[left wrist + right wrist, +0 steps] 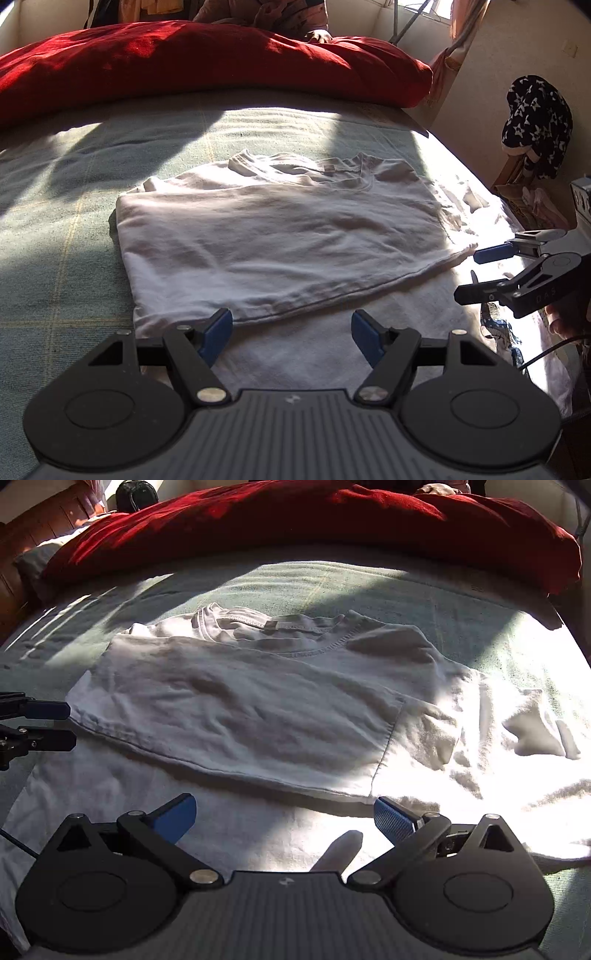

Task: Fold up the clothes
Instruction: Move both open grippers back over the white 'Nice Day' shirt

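The left gripper and the right gripper are held above the near hem, blue-padded fingers spread apart, nothing gripped. The white cotton T-shirt is laid flat on the pale green checked bed cover, one side folded over. A red quilted duvet is bunched beyond it.

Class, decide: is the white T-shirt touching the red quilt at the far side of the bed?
Apart. The left wrist view shows a strip of green bedspread lying bare between the T-shirt collar and the red quilt; the right wrist view shows the same gap.
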`<state>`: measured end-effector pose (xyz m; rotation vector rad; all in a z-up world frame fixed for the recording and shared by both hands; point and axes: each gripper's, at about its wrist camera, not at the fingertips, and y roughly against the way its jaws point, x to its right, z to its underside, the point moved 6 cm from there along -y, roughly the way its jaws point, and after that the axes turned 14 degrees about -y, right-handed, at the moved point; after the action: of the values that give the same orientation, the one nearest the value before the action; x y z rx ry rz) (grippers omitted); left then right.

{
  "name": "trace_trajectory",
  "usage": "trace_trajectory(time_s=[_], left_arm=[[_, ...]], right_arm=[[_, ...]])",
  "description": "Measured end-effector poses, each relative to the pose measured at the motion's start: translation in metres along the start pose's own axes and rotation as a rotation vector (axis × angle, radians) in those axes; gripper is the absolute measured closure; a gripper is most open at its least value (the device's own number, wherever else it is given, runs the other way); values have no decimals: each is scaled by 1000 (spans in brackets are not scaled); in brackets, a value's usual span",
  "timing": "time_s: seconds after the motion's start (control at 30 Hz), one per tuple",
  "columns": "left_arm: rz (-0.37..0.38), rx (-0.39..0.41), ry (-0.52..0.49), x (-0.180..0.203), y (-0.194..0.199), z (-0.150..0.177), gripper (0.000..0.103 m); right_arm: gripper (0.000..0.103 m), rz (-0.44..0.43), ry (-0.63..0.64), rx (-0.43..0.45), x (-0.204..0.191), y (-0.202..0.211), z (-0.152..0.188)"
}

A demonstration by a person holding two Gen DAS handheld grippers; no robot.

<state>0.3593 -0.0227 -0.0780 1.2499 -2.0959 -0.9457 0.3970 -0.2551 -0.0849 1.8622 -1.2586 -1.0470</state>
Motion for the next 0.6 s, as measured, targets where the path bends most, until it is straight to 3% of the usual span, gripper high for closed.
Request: trace_trajectory(time_s=[0.07, 0.17, 0.3, 0.47, 0.6], left_arm=[[9, -54, -18, 8, -6, 17, 32], [-15, -76, -39, 14, -2, 32, 31], [-12, -123, 19, 12, 16, 54, 31], [-37, -107, -11, 9, 28, 45, 31], [-47, -76, -22, -6, 7, 21, 31]], right_arm=[[0, 12, 26, -38, -2, -4, 23], [0, 34, 92, -5, -2, -8, 42], [0, 27, 90, 0, 4, -2, 49], [0, 45, 118, -37, 5, -2, 50], [0, 59, 113, -36, 4, -4, 50]])
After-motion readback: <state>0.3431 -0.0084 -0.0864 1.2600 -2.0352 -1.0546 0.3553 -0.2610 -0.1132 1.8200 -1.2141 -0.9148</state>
